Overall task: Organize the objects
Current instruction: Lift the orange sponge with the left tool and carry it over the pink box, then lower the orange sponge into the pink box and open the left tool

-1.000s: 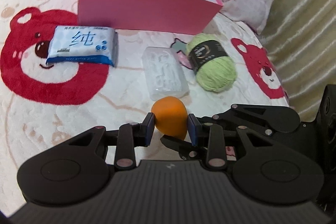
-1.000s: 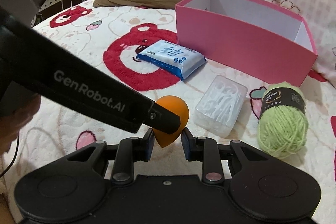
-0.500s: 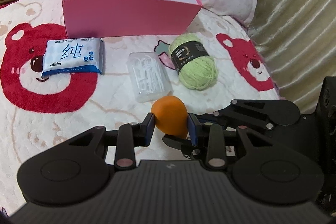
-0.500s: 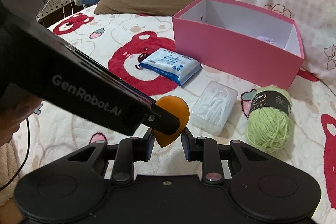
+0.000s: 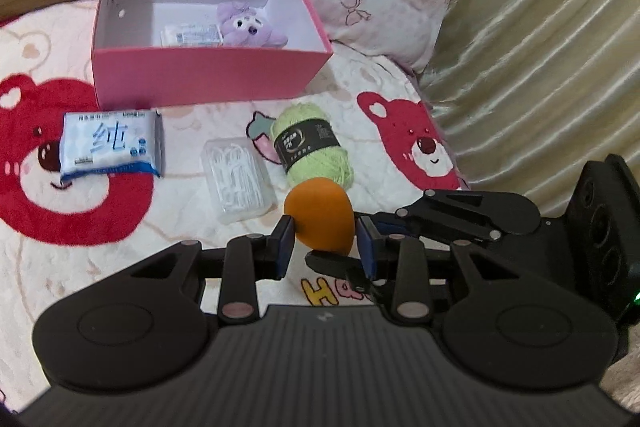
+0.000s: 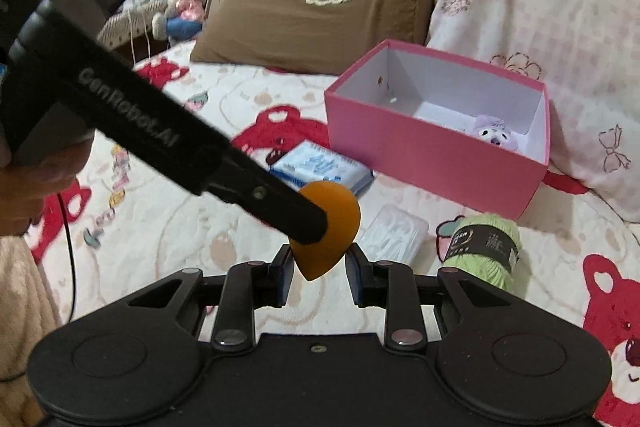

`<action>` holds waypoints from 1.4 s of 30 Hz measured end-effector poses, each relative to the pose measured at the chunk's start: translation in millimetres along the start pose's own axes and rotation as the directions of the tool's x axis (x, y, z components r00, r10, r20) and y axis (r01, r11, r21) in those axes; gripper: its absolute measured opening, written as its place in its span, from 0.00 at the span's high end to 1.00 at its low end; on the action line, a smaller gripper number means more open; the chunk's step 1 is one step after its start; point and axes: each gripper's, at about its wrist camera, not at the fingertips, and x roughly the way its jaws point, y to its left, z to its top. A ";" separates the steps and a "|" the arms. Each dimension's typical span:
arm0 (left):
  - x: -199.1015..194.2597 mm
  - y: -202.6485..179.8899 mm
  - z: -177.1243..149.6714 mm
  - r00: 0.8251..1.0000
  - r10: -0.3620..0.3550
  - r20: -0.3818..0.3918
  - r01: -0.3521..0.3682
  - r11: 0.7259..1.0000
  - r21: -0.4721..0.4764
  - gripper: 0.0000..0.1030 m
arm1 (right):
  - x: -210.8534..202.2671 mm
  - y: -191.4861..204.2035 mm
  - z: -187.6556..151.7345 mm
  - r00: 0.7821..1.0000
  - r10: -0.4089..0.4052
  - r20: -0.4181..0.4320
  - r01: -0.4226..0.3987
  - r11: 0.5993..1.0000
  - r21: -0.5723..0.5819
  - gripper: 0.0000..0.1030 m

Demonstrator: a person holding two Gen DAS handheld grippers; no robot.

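Observation:
An orange teardrop sponge (image 5: pixel 320 221) hangs above the bed, and both grippers are shut on it. In the left wrist view my left gripper (image 5: pixel 325 239) presses its blue pads on the sponge's sides, while the right gripper's black fingers (image 5: pixel 404 223) reach in from the right beneath it. In the right wrist view my right gripper (image 6: pixel 318 267) pinches the sponge (image 6: pixel 340 215) at its pointed lower end, and the left gripper's finger (image 6: pixel 248 183) crosses it from the upper left. The open pink box (image 5: pixel 208 79) (image 6: pixel 432 163) stands beyond, with a purple plush (image 5: pixel 248 25) and a small packet (image 5: pixel 192 35) inside.
On the bear-print blanket lie a blue wipes pack (image 5: pixel 110 143), a clear box of floss picks (image 5: pixel 238 183) and a green yarn ball (image 5: pixel 312 151). Pillows (image 6: pixel 320 3) back the box. A curtain (image 5: pixel 540 67) hangs to the right. A person's hand (image 6: pixel 36 179) holds the left gripper.
Both grippers have risen together with the orange sponge held between them. The bed objects look smaller and the inside of the pink box has come into view.

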 end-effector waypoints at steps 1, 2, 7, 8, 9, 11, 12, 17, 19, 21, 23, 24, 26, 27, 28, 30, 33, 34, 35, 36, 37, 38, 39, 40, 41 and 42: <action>-0.6 -2.3 1.8 1.000 0.007 0.004 -0.007 1.000 0.009 0.69 | -3.5 -2.3 2.6 1.000 0.008 0.013 -0.008 1.000 0.013 0.68; -1.1 -4.2 3.8 1.000 0.009 0.007 -0.009 1.000 0.014 0.69 | -5.5 -3.9 4.8 1.000 0.011 0.022 -0.011 1.000 0.019 0.68; -6.7 -11.6 16.8 0.999 0.017 0.030 -0.018 0.999 0.029 0.69 | -9.6 -6.5 17.1 0.998 -0.017 0.060 0.018 1.000 -0.005 0.68; -8.1 -12.7 19.9 0.999 0.020 0.034 -0.021 0.999 0.032 0.69 | -8.9 -7.9 19.2 0.998 -0.018 0.064 0.018 1.000 -0.005 0.69; -9.0 -13.5 23.3 0.999 0.022 0.039 -0.023 0.999 0.034 0.69 | -9.2 -9.8 22.0 0.998 -0.018 0.068 0.018 1.000 -0.002 0.69; -11.5 -15.9 31.7 0.998 0.027 0.052 -0.029 0.999 0.042 0.69 | -10.2 -13.9 27.6 0.997 -0.019 0.079 0.019 1.000 0.001 0.69; -12.4 -17.0 35.9 0.998 0.029 0.059 -0.032 0.998 0.046 0.69 | -10.3 -15.9 30.9 0.996 -0.021 0.086 0.021 1.000 0.001 0.69; -14.8 -20.9 58.4 0.995 0.034 0.091 -0.039 0.998 0.054 0.69 | -14.8 -25.5 48.9 0.991 -0.044 0.130 0.047 0.999 -0.019 0.69; -14.6 -22.4 67.6 0.994 0.037 0.099 -0.043 0.997 0.057 0.69 | -15.4 -29.3 56.0 0.988 -0.056 0.145 0.061 0.998 -0.028 0.69; -14.0 -23.7 77.3 0.994 0.037 0.106 -0.043 0.997 0.059 0.69 | -14.5 -33.4 62.4 0.986 -0.065 0.154 0.072 0.997 -0.036 0.69; -15.2 -21.2 86.1 0.993 0.016 0.113 -0.021 0.999 0.042 0.69 | -12.8 -39.7 69.6 0.984 -0.072 0.163 0.078 0.996 -0.036 0.69; -15.5 -19.5 90.4 0.993 0.003 0.114 -0.007 0.999 0.032 0.69 | -12.1 -43.1 73.2 0.983 -0.074 0.168 0.081 0.996 -0.032 0.69; -14.7 -17.5 97.5 0.994 -0.010 0.112 0.007 1.000 0.020 0.69 | -10.6 -48.8 80.4 0.982 -0.075 0.174 0.081 0.996 -0.026 0.69; -14.1 -17.1 101.4 0.993 -0.007 0.114 0.004 1.000 0.022 0.69 | -9.4 -52.0 83.4 0.982 -0.073 0.176 0.079 0.997 -0.024 0.69; -13.0 -16.8 105.3 0.993 -0.002 0.115 0.000 1.000 0.025 0.69 | -7.3 -55.4 87.3 0.982 -0.068 0.176 0.073 0.997 -0.021 0.69; -10.5 -14.7 112.4 0.993 0.003 0.115 -0.006 1.000 0.022 0.69 | -2.6 -60.3 93.3 0.983 -0.061 0.174 0.066 0.998 -0.020 0.69; -3.7 -11.5 126.4 0.993 0.014 0.119 -0.017 1.000 0.018 0.69 | 5.1 -68.4 102.1 0.984 -0.056 0.170 0.059 0.998 -0.017 0.69; -0.3 -9.9 132.3 0.993 0.018 0.120 -0.021 1.000 0.020 0.69 | 8.3 -72.2 106.0 0.984 -0.055 0.169 0.058 0.998 -0.012 0.69; 2.9 -7.8 137.1 0.992 0.022 0.122 -0.024 0.999 0.022 0.69 | 11.4 -75.1 109.1 0.985 -0.053 0.167 0.055 0.998 -0.006 0.69; 6.7 -3.8 142.3 0.992 0.028 0.122 -0.029 1.000 0.010 0.69 | 15.5 -79.5 113.0 0.985 -0.053 0.164 0.054 0.999 0.002 0.69; 10.8 0.1 146.6 0.993 0.025 0.118 -0.026 1.000 0.001 0.69 | 19.5 -82.6 116.1 0.985 -0.055 0.163 0.054 0.999 0.009 0.69; 15.3 3.7 150.3 0.993 0.020 0.112 -0.020 1.000 -0.004 0.69 | 23.5 -86.2 118.3 0.986 -0.055 0.158 0.054 0.998 0.015 0.69; 20.1 7.5 153.8 0.994 0.022 0.110 -0.021 1.000 -0.014 0.69 | 29.4 -89.7 121.1 0.987 -0.057 0.150 0.056 0.998 0.012 0.69; 25.9 11.4 158.2 0.994 0.027 0.106 -0.025 0.999 -0.021 0.69 | 34.9 -92.7 123.6 0.987 -0.061 0.146 0.061 0.998 0.006 0.69; 31.1 14.6 161.7 0.994 0.035 0.102 -0.033 0.999 -0.025 0.69 | 39.5 -95.8 125.2 0.988 -0.064 0.143 0.064 0.998 0.006 0.69; 36.7 18.4 165.8 0.994 0.042 0.099 -0.039 0.999 -0.029 0.69 | 45.5 -100.2 127.4 0.989 -0.063 0.136 0.062 0.998 0.014 0.69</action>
